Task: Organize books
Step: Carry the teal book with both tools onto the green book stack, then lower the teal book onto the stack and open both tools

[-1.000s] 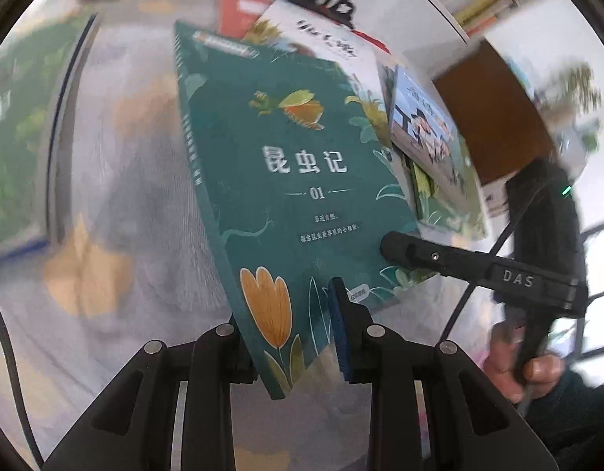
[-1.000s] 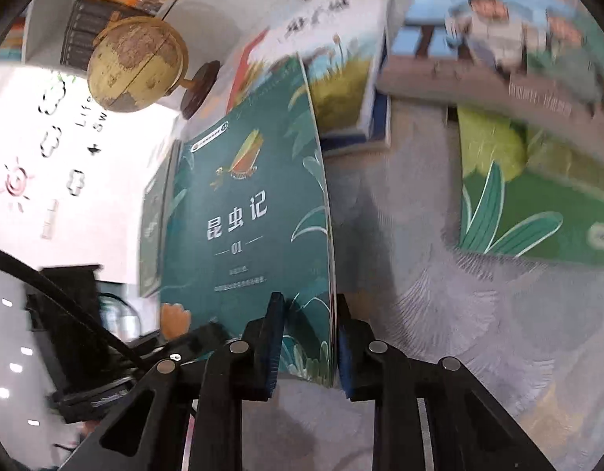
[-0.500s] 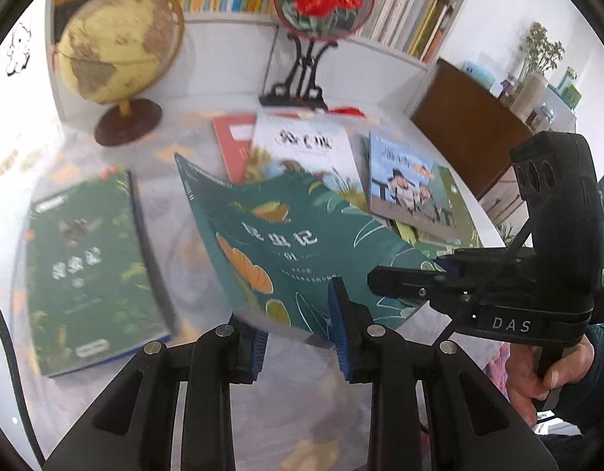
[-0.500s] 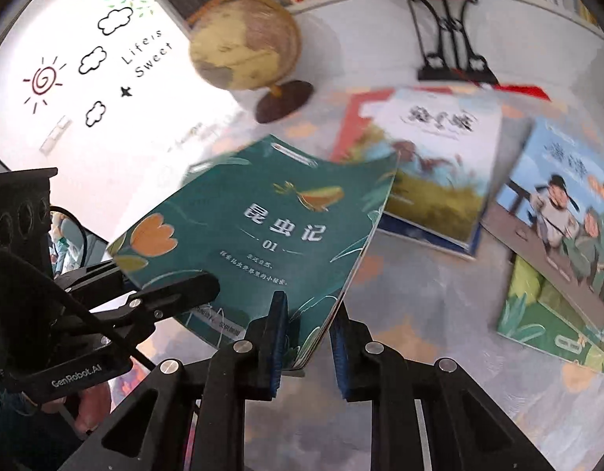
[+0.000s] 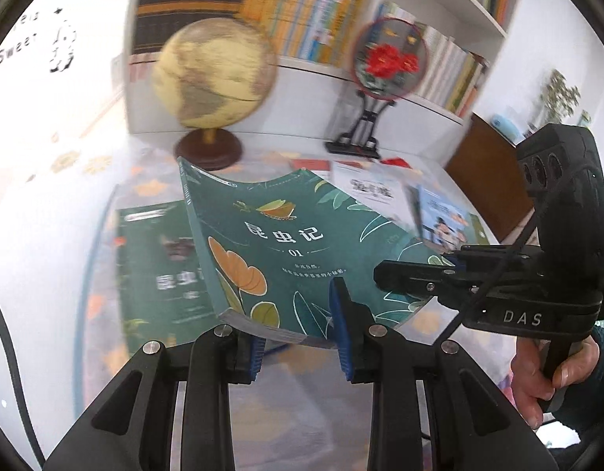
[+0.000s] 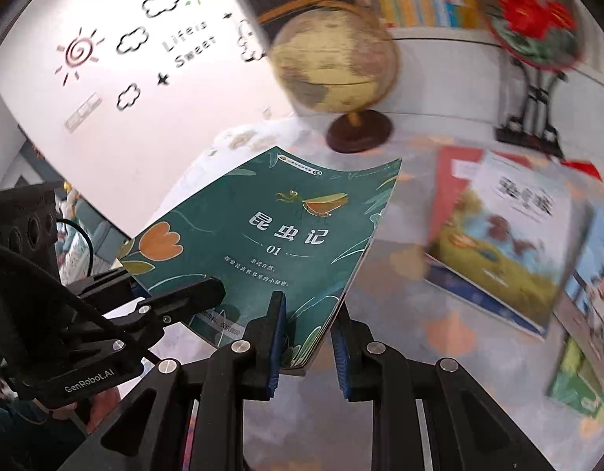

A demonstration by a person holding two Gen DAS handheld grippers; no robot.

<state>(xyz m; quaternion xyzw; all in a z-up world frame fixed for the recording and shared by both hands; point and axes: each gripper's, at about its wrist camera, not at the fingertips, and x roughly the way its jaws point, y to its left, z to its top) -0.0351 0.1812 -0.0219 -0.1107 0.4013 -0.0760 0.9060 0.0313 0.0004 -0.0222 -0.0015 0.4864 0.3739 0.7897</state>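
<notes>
A dark green book numbered 01 (image 5: 286, 243) with an orange flower on its cover is held in the air, cover up and sagging in the middle. My left gripper (image 5: 298, 333) is shut on its near left corner. My right gripper (image 6: 305, 337) is shut on its near right corner (image 6: 302, 329). Each gripper shows in the other's view, the right one (image 5: 451, 274) and the left one (image 6: 176, 302). A second dark green book (image 5: 160, 267) lies flat on the table below, to the left.
A globe (image 5: 211, 74) and a round red-flower ornament on a black stand (image 5: 388, 59) stand at the table's back. Picture books (image 6: 506, 235) lie on the table at the right. Bookshelves (image 5: 302, 11) fill the wall behind. A wooden cabinet (image 5: 486, 180) stands far right.
The book has swung from nearly upright to almost flat and has been lifted. Both grippers have tilted up, so the globe and shelves have come into view.
</notes>
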